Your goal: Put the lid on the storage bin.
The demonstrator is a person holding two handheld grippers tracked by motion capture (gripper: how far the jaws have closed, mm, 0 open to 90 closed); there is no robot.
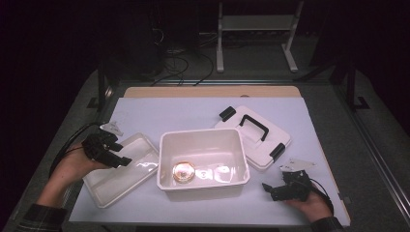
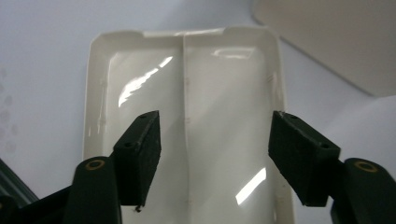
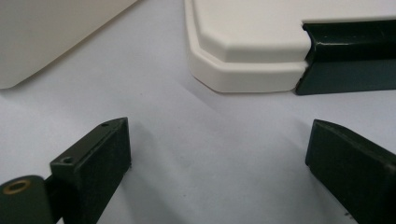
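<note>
A white open box [image 1: 203,186] stands mid-table with a round amber item [image 1: 183,171] on its floor. Left of it lies a shallow white tray [image 1: 113,186], divided down its middle [image 2: 219,93]. My left gripper [image 1: 116,153] hovers over that tray, jaws open and empty [image 2: 215,158]. The box's white lid [image 1: 251,135], with black handle and clips, lies behind and to the right [image 3: 252,51]. My right gripper [image 1: 270,190] rests low on the mat by the front right, open with nothing between its jaws [image 3: 219,172], pointing at the lid's corner.
A pale blue-white mat [image 1: 169,113] covers the table, with a wooden edge [image 1: 208,92] at the back. Dark floor, cables and a white rack's legs [image 1: 220,58] lie beyond. The box's outer wall [image 3: 46,32] is near the right gripper.
</note>
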